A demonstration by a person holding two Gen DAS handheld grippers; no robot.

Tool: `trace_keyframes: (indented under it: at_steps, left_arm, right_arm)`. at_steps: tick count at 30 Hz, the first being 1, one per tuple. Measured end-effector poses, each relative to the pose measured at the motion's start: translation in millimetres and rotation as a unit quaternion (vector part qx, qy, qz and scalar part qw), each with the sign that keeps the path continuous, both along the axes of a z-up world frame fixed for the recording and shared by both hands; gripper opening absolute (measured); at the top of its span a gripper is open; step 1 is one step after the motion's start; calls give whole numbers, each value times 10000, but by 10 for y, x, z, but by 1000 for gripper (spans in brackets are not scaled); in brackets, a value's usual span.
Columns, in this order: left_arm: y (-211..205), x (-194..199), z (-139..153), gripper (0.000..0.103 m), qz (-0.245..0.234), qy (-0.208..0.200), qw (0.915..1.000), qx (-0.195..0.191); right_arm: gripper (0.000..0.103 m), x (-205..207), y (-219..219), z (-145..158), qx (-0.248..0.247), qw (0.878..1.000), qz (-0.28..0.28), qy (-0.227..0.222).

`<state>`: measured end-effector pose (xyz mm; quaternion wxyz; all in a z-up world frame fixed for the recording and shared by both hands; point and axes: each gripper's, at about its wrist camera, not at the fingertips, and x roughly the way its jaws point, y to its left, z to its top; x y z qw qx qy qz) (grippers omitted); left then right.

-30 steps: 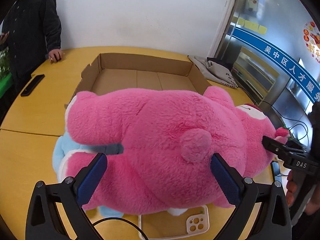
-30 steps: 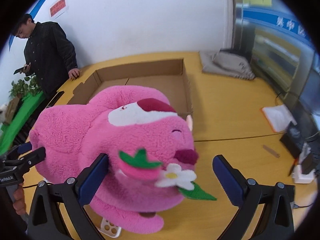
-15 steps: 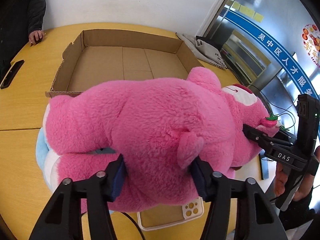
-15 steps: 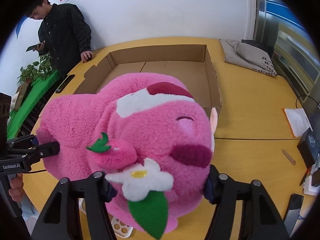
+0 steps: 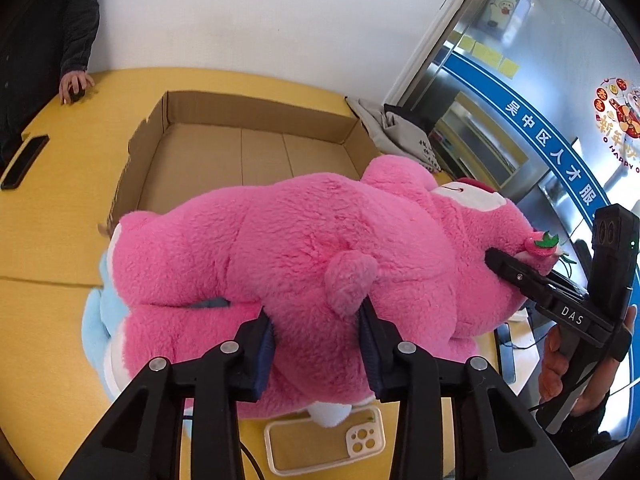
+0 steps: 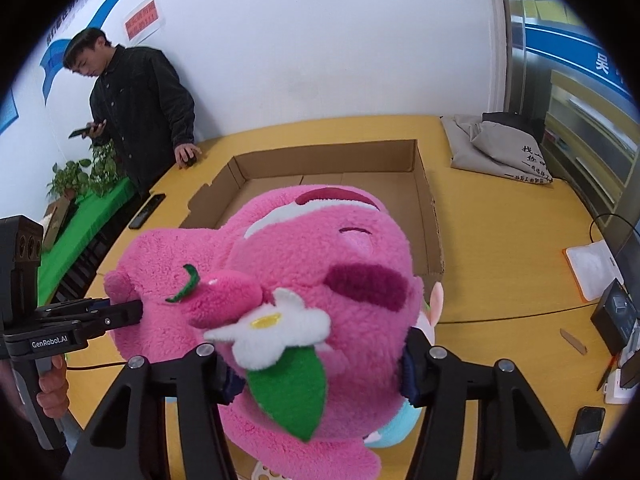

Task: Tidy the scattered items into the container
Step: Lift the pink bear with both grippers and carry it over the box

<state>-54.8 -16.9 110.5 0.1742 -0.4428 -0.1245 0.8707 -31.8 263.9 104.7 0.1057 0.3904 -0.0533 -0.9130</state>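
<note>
A big pink plush bear (image 5: 304,248) hangs above the yellow table, held at both ends. My left gripper (image 5: 318,344) is shut on its rear body, just below the small tail. My right gripper (image 6: 320,368) is shut on its head (image 6: 320,264), by the strawberry and white flower. An open shallow cardboard box (image 5: 256,152) lies just beyond the bear, also in the right wrist view (image 6: 348,176). A light blue plush (image 5: 94,320) lies under the bear's left end. A clear phone case (image 5: 324,444) lies on the table below.
A man in black (image 6: 136,112) stands at the table's far left, hand on it. A black phone (image 5: 24,156) lies near him. A grey cloth bag (image 6: 500,148) lies right of the box. Electronics and cables (image 6: 616,316) sit at the right edge.
Both grippers went from open around the bear to shut on it. The bear has risen and moved toward the box.
</note>
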Motion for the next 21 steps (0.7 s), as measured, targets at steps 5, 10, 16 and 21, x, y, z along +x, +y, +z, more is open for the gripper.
trace_keyframes:
  at_steps: [5, 10, 16, 21]
  left_arm:
    - [40, -191, 145, 32, -135, 177, 9997, -78]
    - [33, -434, 261, 31, -148, 341, 9993, -68]
    - [35, -1045, 690, 31, -181, 874, 9953, -367]
    - [111, -1827, 761, 31, -153, 967, 9933, -618]
  right_arm:
    - [57, -193, 115, 78, -185, 9997, -105, 126]
    - [57, -411, 224, 139, -409, 9987, -174, 252]
    - [57, -882, 301, 354, -794, 9947, -217, 619]
    - [58, -1638, 341, 440, -984, 9920, -330, 722]
